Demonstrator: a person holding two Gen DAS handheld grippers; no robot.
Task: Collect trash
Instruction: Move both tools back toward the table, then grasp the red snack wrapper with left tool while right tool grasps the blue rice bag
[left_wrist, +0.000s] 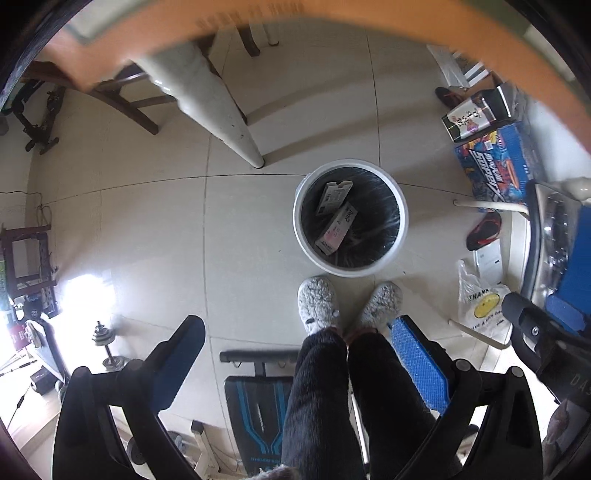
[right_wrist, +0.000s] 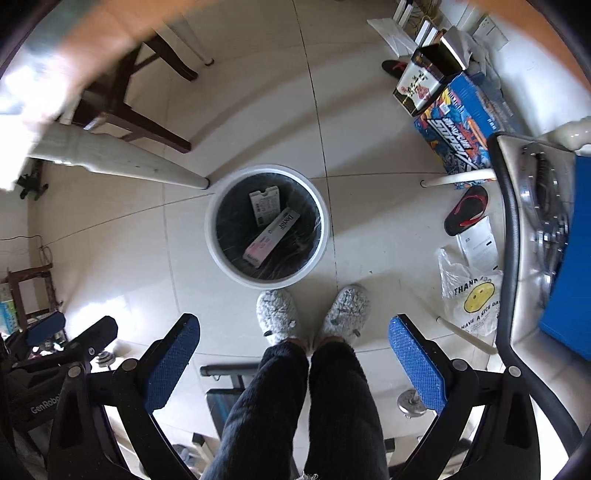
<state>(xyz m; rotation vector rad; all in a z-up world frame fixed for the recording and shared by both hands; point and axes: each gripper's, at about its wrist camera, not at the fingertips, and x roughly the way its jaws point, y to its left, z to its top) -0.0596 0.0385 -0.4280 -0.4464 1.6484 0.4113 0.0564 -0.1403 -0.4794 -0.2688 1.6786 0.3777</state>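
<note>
Trash: two boxes (right_wrist: 271, 227) in bin (right_wrist: 218, 254) | jaws: left gripper (left_wrist: 299, 360), right gripper (right_wrist: 295, 354) both agape, empty | risk: bag (right_wrist: 469, 299) slips thin grip

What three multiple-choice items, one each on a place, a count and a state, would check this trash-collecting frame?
1. Where does the round white trash bin with a black liner stand?
A. on the chair
B. on the tiled floor just ahead of the person's grey fuzzy slippers
C. on the table

2. How many flat cardboard boxes lie in the bin?
A. none
B. two
C. five

3. How are the fingers of the left gripper and right gripper?
A. both spread open and empty
B. both shut on a box
C. only the left is shut

Answers: 1 B, the bin sits on tiles before the toes. 2 B, two boxes show against the liner. 3 A, wide gaps show between the blue pads, nothing between them.
</note>
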